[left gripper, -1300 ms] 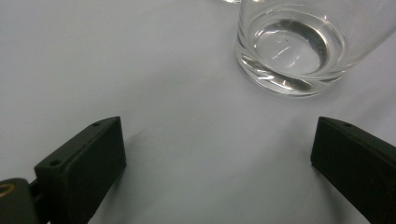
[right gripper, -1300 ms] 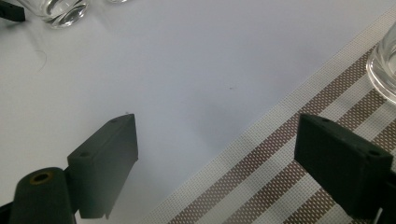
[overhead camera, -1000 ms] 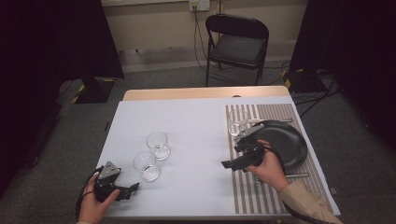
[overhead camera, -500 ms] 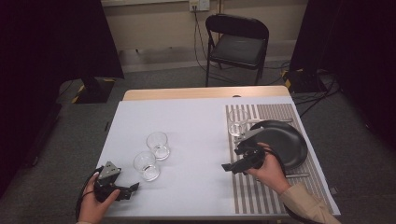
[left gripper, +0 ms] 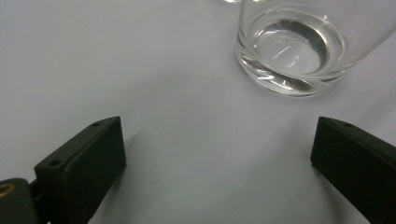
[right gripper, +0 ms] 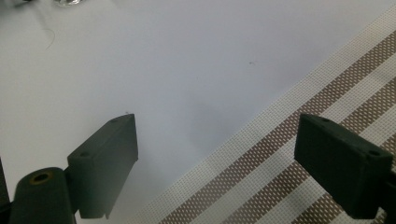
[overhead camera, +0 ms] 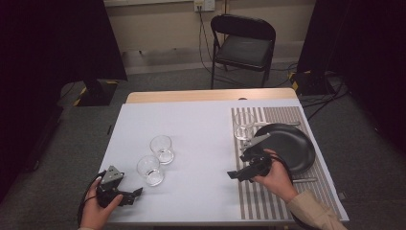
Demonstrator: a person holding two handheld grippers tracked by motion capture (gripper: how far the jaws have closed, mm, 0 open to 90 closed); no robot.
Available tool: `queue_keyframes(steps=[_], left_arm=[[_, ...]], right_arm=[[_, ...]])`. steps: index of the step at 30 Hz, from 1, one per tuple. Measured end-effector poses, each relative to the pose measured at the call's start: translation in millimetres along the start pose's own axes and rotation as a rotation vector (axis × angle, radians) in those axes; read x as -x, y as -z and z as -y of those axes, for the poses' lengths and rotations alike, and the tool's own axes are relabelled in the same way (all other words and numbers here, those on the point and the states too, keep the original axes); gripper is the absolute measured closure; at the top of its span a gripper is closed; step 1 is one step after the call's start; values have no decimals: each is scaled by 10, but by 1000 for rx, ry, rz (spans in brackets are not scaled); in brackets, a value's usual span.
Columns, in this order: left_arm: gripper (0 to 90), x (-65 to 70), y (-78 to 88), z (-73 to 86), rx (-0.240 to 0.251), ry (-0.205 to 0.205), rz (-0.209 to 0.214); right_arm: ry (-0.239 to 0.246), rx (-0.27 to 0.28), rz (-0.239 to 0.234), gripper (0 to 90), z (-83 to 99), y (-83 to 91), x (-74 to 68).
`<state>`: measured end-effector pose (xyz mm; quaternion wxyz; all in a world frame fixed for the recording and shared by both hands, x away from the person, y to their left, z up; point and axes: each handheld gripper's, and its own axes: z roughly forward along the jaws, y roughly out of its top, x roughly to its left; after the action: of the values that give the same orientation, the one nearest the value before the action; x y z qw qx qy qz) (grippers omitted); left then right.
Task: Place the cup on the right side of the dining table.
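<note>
Two clear glasses stand on the white table, one [overhead camera: 150, 169] nearer me and one [overhead camera: 162, 148] just behind it. My left gripper [overhead camera: 135, 194] rests open at the table's front left, jaws wide apart, with the near glass [left gripper: 292, 49] just ahead of them. A third glass [overhead camera: 244, 125] stands at the back left corner of the striped placemat [overhead camera: 277, 191], beside a black plate [overhead camera: 287, 146]. My right gripper [overhead camera: 232, 175] is open and empty over the placemat's left edge [right gripper: 261, 154], held in a hand in front of the plate.
Cutlery lies on the placemat behind the plate [overhead camera: 275, 123] and in front of it [overhead camera: 304, 180]. A black folding chair [overhead camera: 244, 45] stands beyond the table's far edge. Dark curtains hang on both sides of the room.
My right gripper has drifted slightly forward and left along the placemat's edge. The left gripper and the glasses have stayed put.
</note>
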<state>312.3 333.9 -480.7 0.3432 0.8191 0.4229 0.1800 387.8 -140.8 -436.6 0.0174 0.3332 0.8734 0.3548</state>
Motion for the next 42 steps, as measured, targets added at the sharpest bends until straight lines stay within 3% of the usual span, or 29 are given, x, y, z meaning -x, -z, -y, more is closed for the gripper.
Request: queue_keyframes(steps=[42], left_arm=[[24, 0, 0, 0, 0, 0, 0]], right_arm=[[23, -37, -23, 126, 153, -99, -88]])
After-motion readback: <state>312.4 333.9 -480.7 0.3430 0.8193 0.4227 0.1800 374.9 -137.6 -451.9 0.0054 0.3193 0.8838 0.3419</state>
